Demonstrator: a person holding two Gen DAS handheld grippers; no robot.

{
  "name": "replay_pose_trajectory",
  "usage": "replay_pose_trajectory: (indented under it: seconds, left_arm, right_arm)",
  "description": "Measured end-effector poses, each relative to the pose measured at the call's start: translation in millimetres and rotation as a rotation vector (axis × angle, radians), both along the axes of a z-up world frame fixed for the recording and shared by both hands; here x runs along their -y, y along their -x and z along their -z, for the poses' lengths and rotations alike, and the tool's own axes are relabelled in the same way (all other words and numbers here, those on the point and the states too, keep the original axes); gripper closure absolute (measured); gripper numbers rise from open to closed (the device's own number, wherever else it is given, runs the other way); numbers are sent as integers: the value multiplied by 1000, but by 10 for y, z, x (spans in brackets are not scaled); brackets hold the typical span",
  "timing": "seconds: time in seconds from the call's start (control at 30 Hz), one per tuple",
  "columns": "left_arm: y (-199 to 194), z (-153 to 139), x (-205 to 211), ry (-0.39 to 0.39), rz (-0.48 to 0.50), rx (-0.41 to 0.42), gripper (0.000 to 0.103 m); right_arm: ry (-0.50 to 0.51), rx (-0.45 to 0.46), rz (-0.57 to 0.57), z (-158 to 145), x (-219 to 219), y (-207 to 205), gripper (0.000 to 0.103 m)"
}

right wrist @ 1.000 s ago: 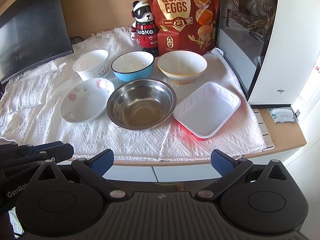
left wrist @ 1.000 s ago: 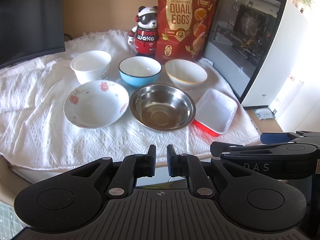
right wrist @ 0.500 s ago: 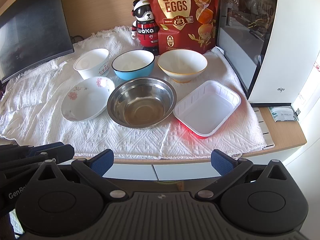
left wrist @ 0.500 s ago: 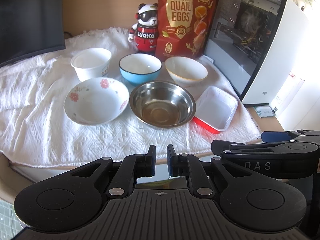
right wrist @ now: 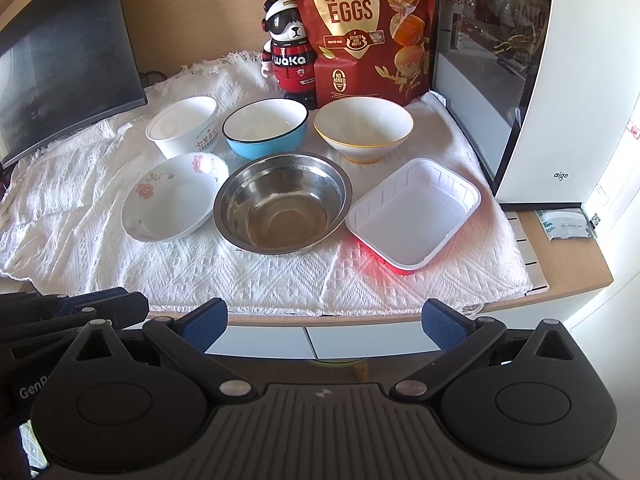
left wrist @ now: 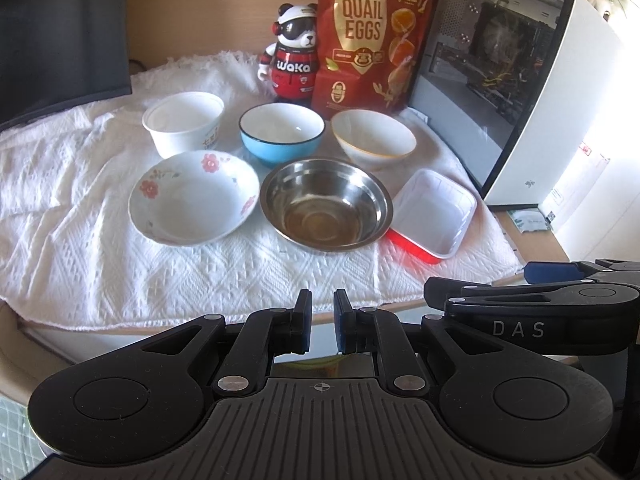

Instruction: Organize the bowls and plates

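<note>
On the white cloth, the back row holds a white paper cup-bowl [left wrist: 184, 123] [right wrist: 185, 125], a blue bowl [left wrist: 282, 133] [right wrist: 265, 128] and a white gold-rimmed bowl [left wrist: 373, 138] [right wrist: 363, 128]. In front sit a floral plate [left wrist: 194, 197] [right wrist: 174, 196], a steel bowl [left wrist: 325, 204] [right wrist: 282, 204] and a red-and-white tray [left wrist: 434, 212] [right wrist: 414, 212]. My left gripper [left wrist: 322, 322] is shut and empty, short of the table's front edge. My right gripper [right wrist: 324, 320] stands wide open and empty, also in front of the table edge.
A panda figure [right wrist: 289, 60] and a red quail-egg bag [right wrist: 360, 32] stand behind the bowls. A white computer case [right wrist: 560, 92] blocks the right side, a dark monitor [right wrist: 60, 68] the left. A small packet [right wrist: 566, 226] lies on bare wood at right.
</note>
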State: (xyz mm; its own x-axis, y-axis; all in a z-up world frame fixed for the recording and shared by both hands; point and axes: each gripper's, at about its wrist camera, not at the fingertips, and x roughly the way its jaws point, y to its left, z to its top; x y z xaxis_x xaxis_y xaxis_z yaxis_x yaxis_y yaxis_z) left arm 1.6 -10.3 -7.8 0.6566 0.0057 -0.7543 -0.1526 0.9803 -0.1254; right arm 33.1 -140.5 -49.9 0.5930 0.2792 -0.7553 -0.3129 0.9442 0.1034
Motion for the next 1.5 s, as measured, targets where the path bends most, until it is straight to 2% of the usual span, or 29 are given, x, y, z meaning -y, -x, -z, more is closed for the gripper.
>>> replay_pose_trajectory:
  seconds: [0.5,0.7,0.83,0.9,0.97,1.07,1.1,1.2,1.3,1.4,1.5]
  left_arm:
    - [51,19,-100,19,-1,1,90]
    - [7,67,-307,64,-12,-4,90]
    - [-76,142,-526,142,-40,29,90]
    - [-187,225,-643,212,-56,44,90]
    - [-332,314,-738,304,-50,34,90]
    - [-522,449,-834,446,11,50,90]
    - [-570,490,-849,453,0,47,90]
    - [-751,538,-799,353,-97,16,90]
    - [-1016,444,-676,347,-24,46,90]
    - [-1381,301,-478,305,60,89,90]
    - [-1875,264,-216,243,148,54,90]
  right_arm:
    - [2,3,7,2,-55,37,0]
    - [0,51,22,-28,-98,-7,0]
    - [-28,129,48,-80,-68,-67,0]
    - [-18,155,50,-75,-77,-172,0]
    - [-23,135,23,-50,-94,-333,0]
    - [-104,53,-23,8,-73,-635,0]
    - [-145,29,-41,42,-57,-734,0]
    - [-218,6,-92,167,-35,-999,0]
    - [-132,-14,-147,324,-80,-1209,0]
    - [-42,5,-139,480,21,-1394,0]
    - [-18,12,-112,562,258,-1569,0]
